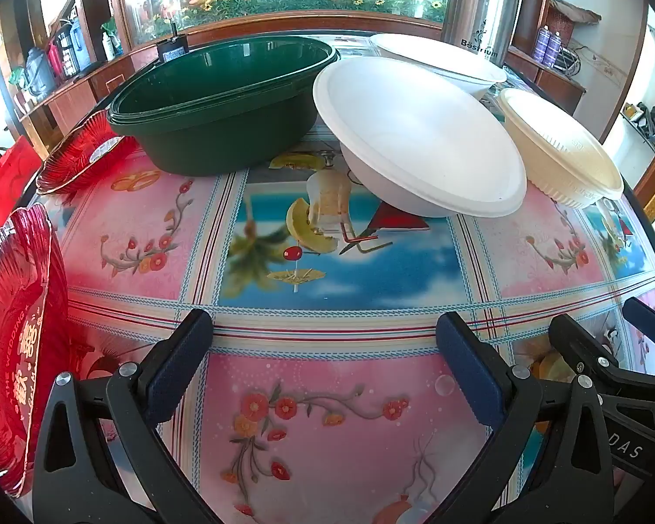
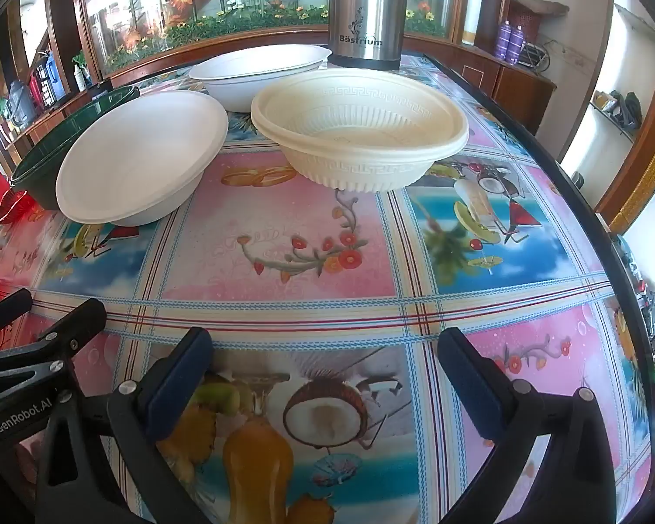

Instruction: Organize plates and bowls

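Plainly, both sets of jaws stand wide with nothing between them, hovering over the near part of the surface (image 2: 318, 262). Every bowl lies farther off. The cream bowl (image 2: 358, 131) sits straight ahead of the right gripper (image 2: 327, 367), so that hand is nearer to it. The tilted white bowl (image 1: 419, 135), leaning against the green basin (image 1: 222, 100), lies ahead and a little right of the left gripper (image 1: 323, 358). Red plates (image 1: 17, 336) sit at far left; how many, perhaps two, is unclear.
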`<state>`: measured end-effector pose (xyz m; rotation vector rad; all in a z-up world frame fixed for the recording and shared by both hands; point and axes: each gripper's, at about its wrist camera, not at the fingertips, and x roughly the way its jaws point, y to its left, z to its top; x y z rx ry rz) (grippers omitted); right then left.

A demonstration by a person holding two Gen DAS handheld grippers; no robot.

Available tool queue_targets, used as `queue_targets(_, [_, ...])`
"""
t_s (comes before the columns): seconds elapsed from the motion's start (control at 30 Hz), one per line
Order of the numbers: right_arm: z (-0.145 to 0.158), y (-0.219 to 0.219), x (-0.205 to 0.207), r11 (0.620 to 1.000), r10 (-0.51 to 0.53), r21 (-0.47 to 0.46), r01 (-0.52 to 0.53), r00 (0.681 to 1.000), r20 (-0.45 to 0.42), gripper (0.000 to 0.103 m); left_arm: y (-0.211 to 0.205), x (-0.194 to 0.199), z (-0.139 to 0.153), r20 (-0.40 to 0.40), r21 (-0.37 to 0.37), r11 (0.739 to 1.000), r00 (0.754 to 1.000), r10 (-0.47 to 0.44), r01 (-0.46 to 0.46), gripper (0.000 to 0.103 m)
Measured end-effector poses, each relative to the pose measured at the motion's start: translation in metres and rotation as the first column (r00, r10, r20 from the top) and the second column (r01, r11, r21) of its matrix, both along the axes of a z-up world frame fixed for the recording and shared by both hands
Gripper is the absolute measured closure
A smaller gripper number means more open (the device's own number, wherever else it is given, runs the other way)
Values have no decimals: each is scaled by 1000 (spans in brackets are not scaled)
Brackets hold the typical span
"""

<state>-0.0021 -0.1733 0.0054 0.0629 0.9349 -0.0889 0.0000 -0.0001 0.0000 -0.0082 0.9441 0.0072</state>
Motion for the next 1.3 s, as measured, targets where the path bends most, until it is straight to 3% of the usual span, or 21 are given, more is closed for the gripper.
queue_targets(1.3, [0, 0, 0, 1000, 0, 0, 0, 1000, 0, 0, -1, 0, -1, -1, -1, 1000, 1000, 24, -24, 0])
